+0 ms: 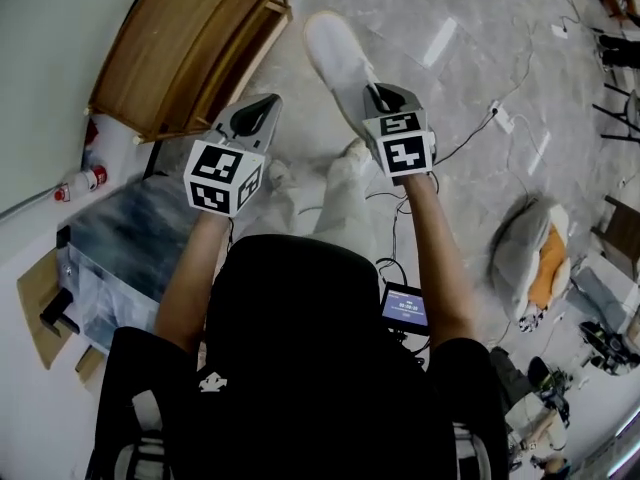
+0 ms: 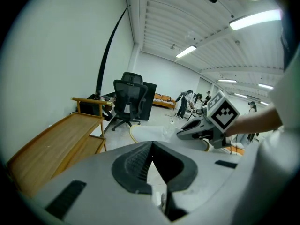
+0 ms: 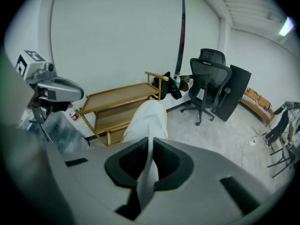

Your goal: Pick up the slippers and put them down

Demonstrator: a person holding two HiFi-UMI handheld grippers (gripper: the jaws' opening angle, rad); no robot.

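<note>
Right tool: the right tool is clenched on a white slipper. Its pads pinch a thin fold at one end, so most of the shoe sticks out beyond the tips.
Left tool: the left tool is clenched with its tips meeting and nothing between them that I can see. It hangs just left of the right one, apart from the slipper.
Slipper's place: in the air over the grey floor, right of the wooden shelf unit and touching neither.
Second slipper: not made out in any view (the task speaks of more than one).
Stage, as I judge it: lifted, not yet set down.
Risk, slipping out: the hold is a narrow pinch on soft fabric. A quick swing or wrist roll could let the fold slide free and drop the slipper short of its spot.
Risk, snagging: the long free end could catch the shelf unit's near corner if carried leftward, which would twist it in the grip.
Risk, bad landing: if released from up here, it may land on its side or sole-up, so it should be lowered until it rests first.
Risk, uneven ground: cables lie on the floor at right, and a slipper set across them would sit tilted.
</note>
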